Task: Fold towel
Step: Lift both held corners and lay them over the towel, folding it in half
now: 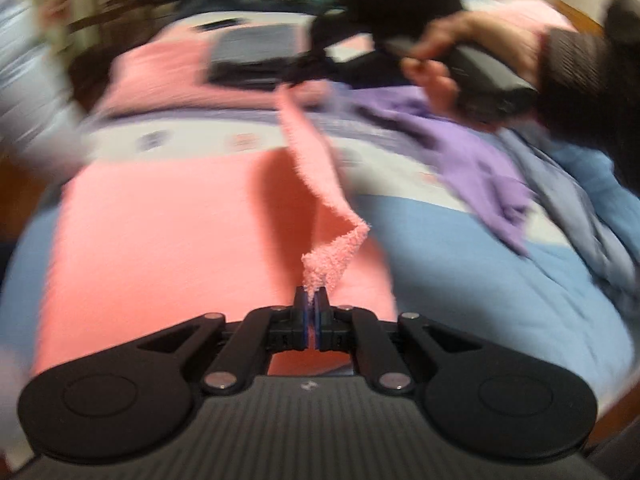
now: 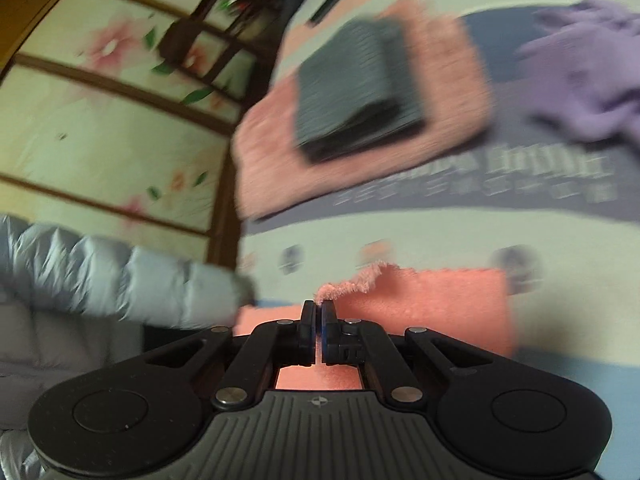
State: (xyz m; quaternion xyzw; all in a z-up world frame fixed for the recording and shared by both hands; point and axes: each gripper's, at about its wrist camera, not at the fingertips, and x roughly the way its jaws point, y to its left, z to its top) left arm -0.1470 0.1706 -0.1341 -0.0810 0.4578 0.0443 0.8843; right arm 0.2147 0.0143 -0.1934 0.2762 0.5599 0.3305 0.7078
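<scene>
A pink towel (image 1: 160, 232) lies spread on the bed. My left gripper (image 1: 314, 300) is shut on one of its corners, and the lifted edge (image 1: 316, 168) runs as a taut strip away to the right gripper, seen in the left wrist view held in a hand (image 1: 472, 44) at the upper right. In the right wrist view my right gripper (image 2: 319, 307) is shut on another fuzzy pink corner (image 2: 352, 282), with the rest of the towel (image 2: 432, 312) below and to the right. Both views are motion-blurred.
A folded grey towel (image 2: 356, 84) rests on a folded pink towel (image 2: 440, 92) further up the bed. A crumpled purple cloth (image 1: 472, 152) lies to the right on the blue bedspread (image 1: 480, 288). A puffy grey sleeve (image 2: 120, 276) shows at the left, with sliding doors (image 2: 100, 100) behind.
</scene>
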